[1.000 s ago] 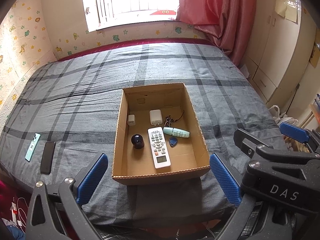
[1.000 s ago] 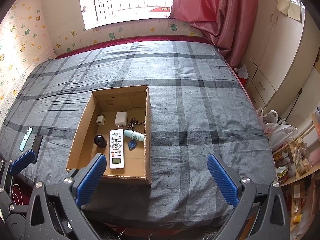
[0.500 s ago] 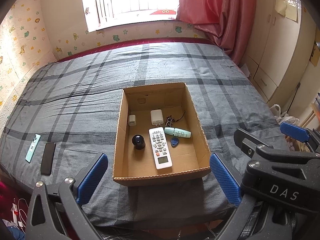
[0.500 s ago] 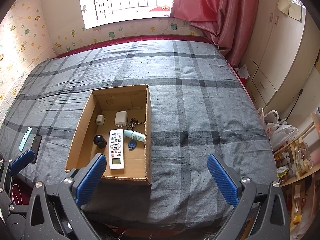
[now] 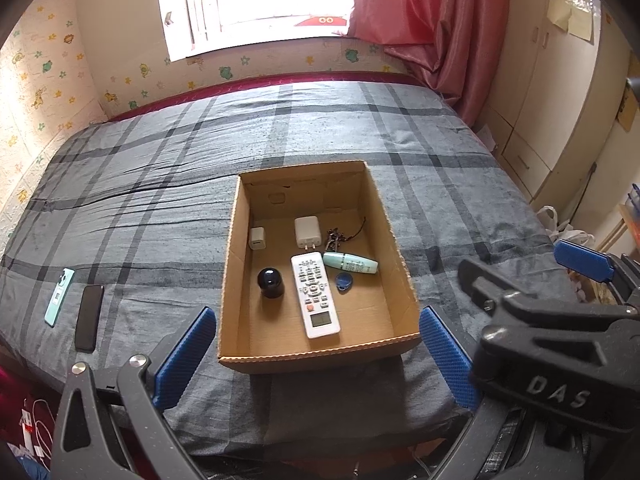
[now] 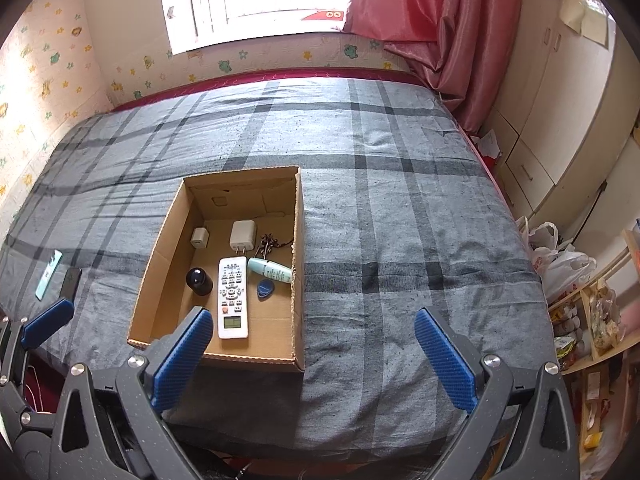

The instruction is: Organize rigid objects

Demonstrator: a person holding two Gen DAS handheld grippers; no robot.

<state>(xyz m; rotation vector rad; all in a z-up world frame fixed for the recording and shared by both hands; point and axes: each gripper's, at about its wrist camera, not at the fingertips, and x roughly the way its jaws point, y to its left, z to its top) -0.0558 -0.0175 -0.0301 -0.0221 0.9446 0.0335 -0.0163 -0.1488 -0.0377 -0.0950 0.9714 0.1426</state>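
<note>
Cardboard box sat dead ahead on the plaid bedspread as we looked along our left gripper, its blue pads spread wide with nothing between them. Inside the box we counted a white remote, a black dome-shaped gadget, two white chargers, a mint-green tube, a blue key fob and a bunch of keys. Out on the bedspread, well to the left, lay a black phone with a mint-green phone just beside it. Those two looked to us like the last pieces not yet boxed.

From the right side, our right gripper was likewise spread and empty, hovering over the bed's near edge with the box off to its left. Both phones showed small at the far left, the black phone nearer. We judged ourselves between picks, and the left gripper had the shorter reach. Next, we reckoned, it had to swing left, drop low and pinch the black phone by its long edges, since it lay flat on soft fabric.
</note>
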